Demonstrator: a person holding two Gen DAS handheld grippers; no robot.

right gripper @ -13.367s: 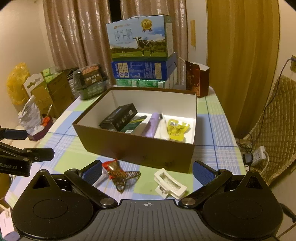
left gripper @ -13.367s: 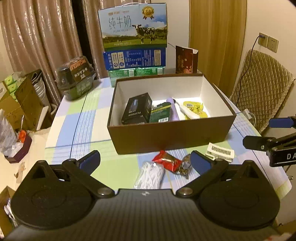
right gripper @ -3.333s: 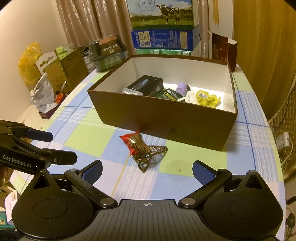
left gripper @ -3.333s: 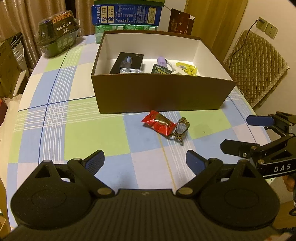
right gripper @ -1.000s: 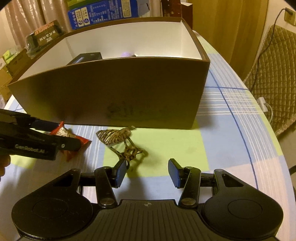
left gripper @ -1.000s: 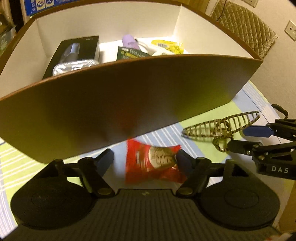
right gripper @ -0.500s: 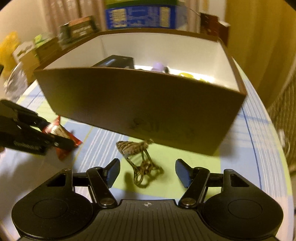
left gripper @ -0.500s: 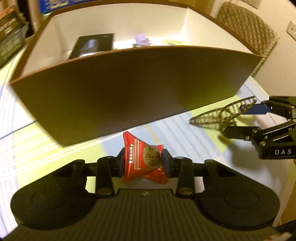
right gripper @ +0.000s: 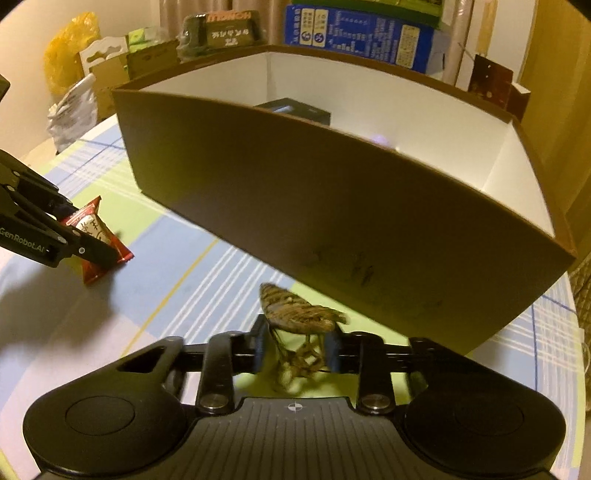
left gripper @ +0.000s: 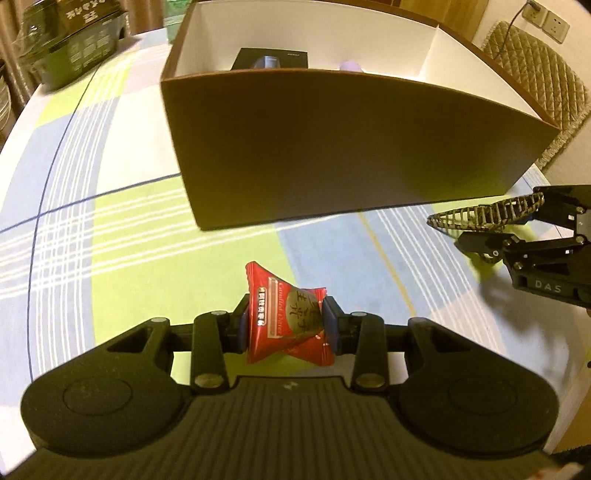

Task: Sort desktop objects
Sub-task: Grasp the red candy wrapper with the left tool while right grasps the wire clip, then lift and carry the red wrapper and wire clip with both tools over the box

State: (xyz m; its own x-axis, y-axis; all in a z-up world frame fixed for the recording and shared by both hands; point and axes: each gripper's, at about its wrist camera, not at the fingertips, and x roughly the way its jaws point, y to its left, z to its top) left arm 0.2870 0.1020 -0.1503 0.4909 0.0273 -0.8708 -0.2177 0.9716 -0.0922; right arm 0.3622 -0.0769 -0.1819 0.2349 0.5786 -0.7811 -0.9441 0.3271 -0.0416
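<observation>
My left gripper is shut on a red candy packet and holds it just above the checked tablecloth, in front of the brown box. The packet also shows in the right wrist view. My right gripper is shut on a brown patterned hair claw clip, close to the box's front wall. The clip also shows at the right of the left wrist view. Inside the box I see a black carton and a purple item.
A dark green package stands at the table's far left corner. Blue and green cartons and a small brown bag stand behind the box. A quilted chair is to the right. Bags and cardboard boxes lie left of the table.
Both grippers have closed: the left on the red packet, the right on the hair clip. Both objects are lifted slightly off the cloth and drawn back from the box.
</observation>
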